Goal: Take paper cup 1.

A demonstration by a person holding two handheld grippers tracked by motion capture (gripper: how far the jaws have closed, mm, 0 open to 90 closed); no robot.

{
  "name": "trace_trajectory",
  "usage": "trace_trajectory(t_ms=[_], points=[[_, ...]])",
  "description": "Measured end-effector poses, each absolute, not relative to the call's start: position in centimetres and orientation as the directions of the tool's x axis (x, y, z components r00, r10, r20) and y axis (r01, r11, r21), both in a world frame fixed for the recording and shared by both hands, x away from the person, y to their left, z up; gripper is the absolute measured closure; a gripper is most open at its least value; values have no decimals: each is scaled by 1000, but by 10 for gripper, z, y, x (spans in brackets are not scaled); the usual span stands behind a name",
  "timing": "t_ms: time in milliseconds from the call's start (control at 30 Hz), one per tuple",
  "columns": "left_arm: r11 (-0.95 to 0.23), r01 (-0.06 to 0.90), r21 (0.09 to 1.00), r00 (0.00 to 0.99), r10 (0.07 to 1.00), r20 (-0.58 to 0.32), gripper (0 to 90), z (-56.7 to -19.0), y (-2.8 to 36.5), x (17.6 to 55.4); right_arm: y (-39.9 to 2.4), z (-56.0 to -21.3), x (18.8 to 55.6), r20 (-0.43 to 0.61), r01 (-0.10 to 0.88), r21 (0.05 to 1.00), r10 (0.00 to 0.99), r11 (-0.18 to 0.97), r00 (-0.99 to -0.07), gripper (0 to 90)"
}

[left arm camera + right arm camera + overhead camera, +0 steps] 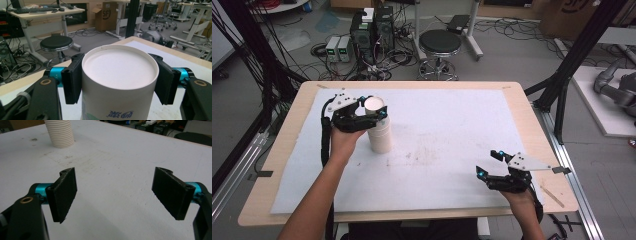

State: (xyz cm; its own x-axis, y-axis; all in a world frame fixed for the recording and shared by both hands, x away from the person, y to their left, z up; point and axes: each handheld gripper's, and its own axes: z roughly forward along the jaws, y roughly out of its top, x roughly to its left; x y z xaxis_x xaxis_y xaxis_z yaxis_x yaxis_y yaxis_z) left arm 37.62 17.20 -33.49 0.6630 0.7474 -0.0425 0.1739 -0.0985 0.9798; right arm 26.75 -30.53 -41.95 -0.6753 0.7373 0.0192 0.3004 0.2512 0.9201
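Left gripper view: left gripper has its fingers clamped on both sides of a white paper tube, near the top rim; the tube stands upright on the ribbed stack of cups at the worktop's far left. Risk, as judged: a grip this high could tip the tube or drag the stack along if lifted off-axis; thin wall may dent under squeeze. Right gripper rests near right, fingers wide apart, holding nothing. White sheet otherwise bare; stool and cabling lie beyond, well clear.
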Motion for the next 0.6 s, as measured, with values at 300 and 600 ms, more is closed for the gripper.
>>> trace_trajectory(t_ms=[300,600], points=[[-62,136,989,644,764,-41,345,-308,179,371,-305,-419,267,20,301,919,734,254,-679,208],[22,82,996,645,761,-70,348,-281,190,360,-305,-419,267,20,299,921,733,251,-680,208]])
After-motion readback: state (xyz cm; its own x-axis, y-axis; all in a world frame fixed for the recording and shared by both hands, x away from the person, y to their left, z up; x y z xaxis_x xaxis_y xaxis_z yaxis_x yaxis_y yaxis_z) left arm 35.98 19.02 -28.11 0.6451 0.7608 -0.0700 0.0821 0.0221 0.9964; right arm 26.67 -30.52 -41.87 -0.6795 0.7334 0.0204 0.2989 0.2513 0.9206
